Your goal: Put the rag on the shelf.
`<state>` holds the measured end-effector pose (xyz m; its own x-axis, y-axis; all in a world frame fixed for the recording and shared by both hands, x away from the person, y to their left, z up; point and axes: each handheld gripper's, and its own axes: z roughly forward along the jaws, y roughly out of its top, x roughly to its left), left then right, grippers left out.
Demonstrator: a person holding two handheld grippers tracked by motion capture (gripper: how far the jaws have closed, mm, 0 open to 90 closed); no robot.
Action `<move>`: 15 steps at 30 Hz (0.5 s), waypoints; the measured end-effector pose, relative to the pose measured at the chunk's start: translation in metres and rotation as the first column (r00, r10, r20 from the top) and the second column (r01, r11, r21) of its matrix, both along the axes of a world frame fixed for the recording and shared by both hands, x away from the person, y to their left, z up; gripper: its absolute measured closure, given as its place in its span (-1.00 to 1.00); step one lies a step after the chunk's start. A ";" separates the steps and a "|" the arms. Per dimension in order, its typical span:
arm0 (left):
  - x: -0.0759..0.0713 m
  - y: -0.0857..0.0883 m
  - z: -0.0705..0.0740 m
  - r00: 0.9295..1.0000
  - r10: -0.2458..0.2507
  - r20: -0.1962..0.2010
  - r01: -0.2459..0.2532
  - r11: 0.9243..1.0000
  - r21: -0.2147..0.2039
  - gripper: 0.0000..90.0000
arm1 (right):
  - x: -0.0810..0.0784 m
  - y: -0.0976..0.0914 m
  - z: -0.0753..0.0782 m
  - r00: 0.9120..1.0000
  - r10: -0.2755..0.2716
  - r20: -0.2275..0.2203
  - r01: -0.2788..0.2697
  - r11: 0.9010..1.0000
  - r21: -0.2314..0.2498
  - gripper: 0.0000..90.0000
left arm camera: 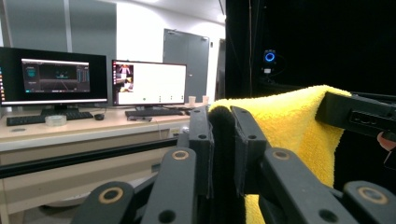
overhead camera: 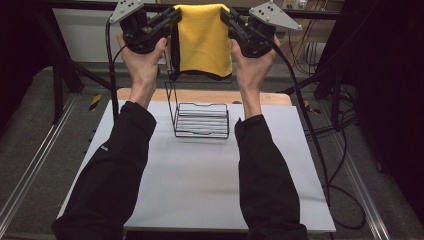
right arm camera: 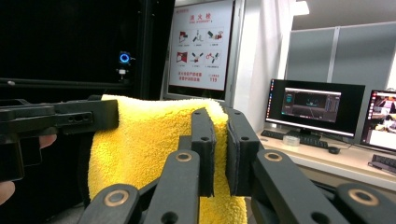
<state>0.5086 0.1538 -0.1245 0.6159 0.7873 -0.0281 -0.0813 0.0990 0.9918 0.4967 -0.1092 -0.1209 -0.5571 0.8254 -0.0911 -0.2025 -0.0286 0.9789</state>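
High view: both hands hold up a yellow towel (overhead camera: 204, 37), left gripper (overhead camera: 172, 17) and right gripper (overhead camera: 226, 17) pinching its top corners, above a wire rack (overhead camera: 201, 120) on the white table (overhead camera: 200, 175).

the high view looks forward and down over the counter (overhead camera: 200, 190) from the person's side, with the towel (overhead camera: 204, 37) at its far end. each tool view sits just beside the towel (left arm camera: 289, 121), level, facing the desks beyond; both share the towel (right arm camera: 144, 140).
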 end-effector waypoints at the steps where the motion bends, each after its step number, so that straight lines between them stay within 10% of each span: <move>1: 0.003 0.000 -0.001 1.000 0.002 -0.005 -0.002 1.000 0.006 0.78 | 0.003 0.001 -0.001 1.000 -0.001 -0.003 0.001 1.000 0.000 0.86; 15: 0.007 0.009 -0.032 0.999 0.001 -0.043 0.000 0.999 0.035 0.78 | 0.016 0.005 -0.026 0.998 0.020 -0.058 -0.021 0.999 -0.029 0.86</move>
<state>0.5154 0.1630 -0.1561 0.6142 0.7887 -0.0269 -0.0384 0.0640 0.9972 0.5127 -0.1042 -0.1464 -0.5791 0.8111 -0.0823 -0.1450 -0.0032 0.9894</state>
